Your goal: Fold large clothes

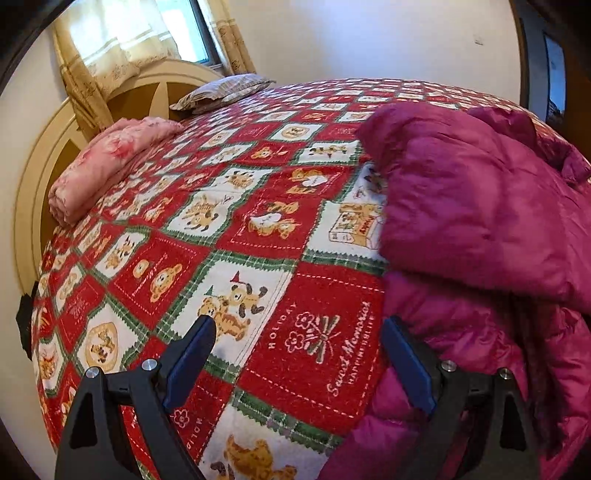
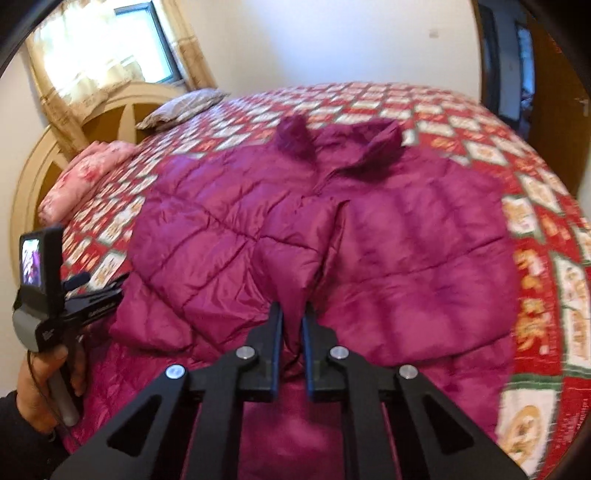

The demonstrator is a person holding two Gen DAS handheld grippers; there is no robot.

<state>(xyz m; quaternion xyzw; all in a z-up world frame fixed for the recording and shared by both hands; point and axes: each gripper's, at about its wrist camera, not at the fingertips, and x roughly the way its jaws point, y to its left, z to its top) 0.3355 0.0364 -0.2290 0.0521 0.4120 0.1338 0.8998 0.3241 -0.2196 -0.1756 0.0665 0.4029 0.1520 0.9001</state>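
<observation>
Covering the whole bed, a woven bedspread (image 1: 258, 229) in red and white squares edged with green zigzag borders, carrying teddy bears and stitched lettering. Lying spread across it, a large magenta quilted jacket (image 2: 369, 240), shiny and puffy, stitched into diamond panels, collar pointing toward the far side of the bed and sleeves folded in over the front. Curving behind the pillows, a cream arched headboard (image 1: 40, 177) with brown panels, and above it pale patterned curtains (image 1: 110, 33) hanging over a window. Sitting near the headboard, a folded pink floral blanket (image 1: 107, 162), soft and rolled, and past it a flat striped pillow (image 1: 225, 90). Hovering over bare bedspread at the jacket's edge, the left gripper (image 1: 299, 369), black with blue pads, spread wide and holding nothing, its right-side finger just beside the jacket fabric. Pinching a raised fold at the middle of the jacket's front, the right gripper (image 2: 292, 347), nearly closed with only cloth between the pads. Gripping the left tool's handle at the frame edge in the right view, a hand (image 2: 44, 384) in a dark sleeve.
</observation>
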